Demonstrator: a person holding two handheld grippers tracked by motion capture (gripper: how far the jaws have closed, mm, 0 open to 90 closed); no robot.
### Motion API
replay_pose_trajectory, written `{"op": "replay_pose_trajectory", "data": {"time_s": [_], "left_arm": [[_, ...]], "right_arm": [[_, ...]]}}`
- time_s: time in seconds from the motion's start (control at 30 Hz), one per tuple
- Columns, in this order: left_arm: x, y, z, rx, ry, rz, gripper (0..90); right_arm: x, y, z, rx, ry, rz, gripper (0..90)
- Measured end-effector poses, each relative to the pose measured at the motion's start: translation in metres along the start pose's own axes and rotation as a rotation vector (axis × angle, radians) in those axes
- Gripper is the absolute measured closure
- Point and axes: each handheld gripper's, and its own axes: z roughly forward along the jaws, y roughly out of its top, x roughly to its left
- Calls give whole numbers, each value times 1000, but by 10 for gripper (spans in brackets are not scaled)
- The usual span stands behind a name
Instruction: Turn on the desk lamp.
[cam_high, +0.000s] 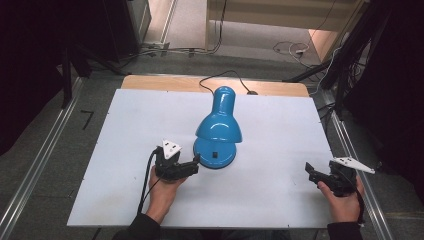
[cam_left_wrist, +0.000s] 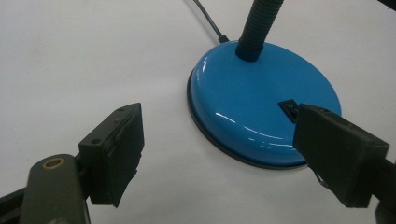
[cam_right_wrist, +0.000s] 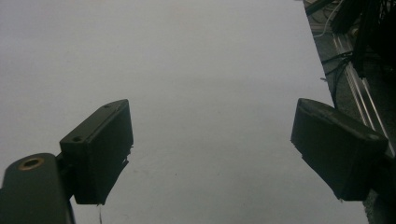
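Note:
A glossy blue desk lamp (cam_high: 218, 127) stands mid-table on the white board (cam_high: 130, 130), its shade bent down over its round base (cam_high: 215, 154). My left gripper (cam_high: 194, 162) lies just left of the base, jaws open and pointing at it. In the left gripper view the base (cam_left_wrist: 252, 93) with its black switch (cam_left_wrist: 290, 109) and ribbed black neck (cam_left_wrist: 254, 28) sits ahead of the open left gripper (cam_left_wrist: 219, 154), the right-hand jaw close by the switch side, nothing gripped. My right gripper (cam_high: 314, 174) rests near the table's right edge, open over bare board (cam_right_wrist: 187, 70) with nothing between the jaws (cam_right_wrist: 212, 149).
The lamp's black cord (cam_high: 220, 77) runs off the far wooden edge (cam_high: 150, 82) of the table. Metal rails (cam_high: 35, 165) flank the table on the floor, and loose cables (cam_high: 292, 49) lie behind. The table's right edge (cam_right_wrist: 322, 79) is close to the right gripper.

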Motion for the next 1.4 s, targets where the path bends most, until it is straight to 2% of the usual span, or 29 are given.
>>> {"op": "replay_pose_trajectory", "data": {"time_s": [0.5, 0.73, 0.87, 0.97, 1.07, 1.13, 1.27, 1.33, 1.4], "left_arm": [[-12, 3, 13, 8, -30, 22, 163], [-17, 5, 19, 6, -28, 46, 189], [-20, 6, 23, 10, -51, 32, 185], [-21, 6, 26, 16, -48, 35, 185], [-22, 6, 28, 8, -53, 22, 190], [-23, 7, 29, 6, -53, 25, 205], [-25, 7, 30, -14, -80, 31, 323], [-27, 7, 32, -22, -112, 38, 373], [-27, 8, 33, -21, -115, 46, 402]], "right_arm": [[0, 0, 0, 0, 1, 4, 118], [0, 0, 0, 2, 2, 5, 119], [0, 0, 0, 1, 5, 5, 119], [0, 0, 0, 1, 6, 5, 119], [0, 0, 1, 7, 10, 6, 119], [0, 0, 1, 9, 11, 5, 120], [0, 0, 1, 9, 14, 7, 122], [0, 0, 1, 11, 15, 5, 122], [0, 0, 1, 11, 15, 5, 122]]}}
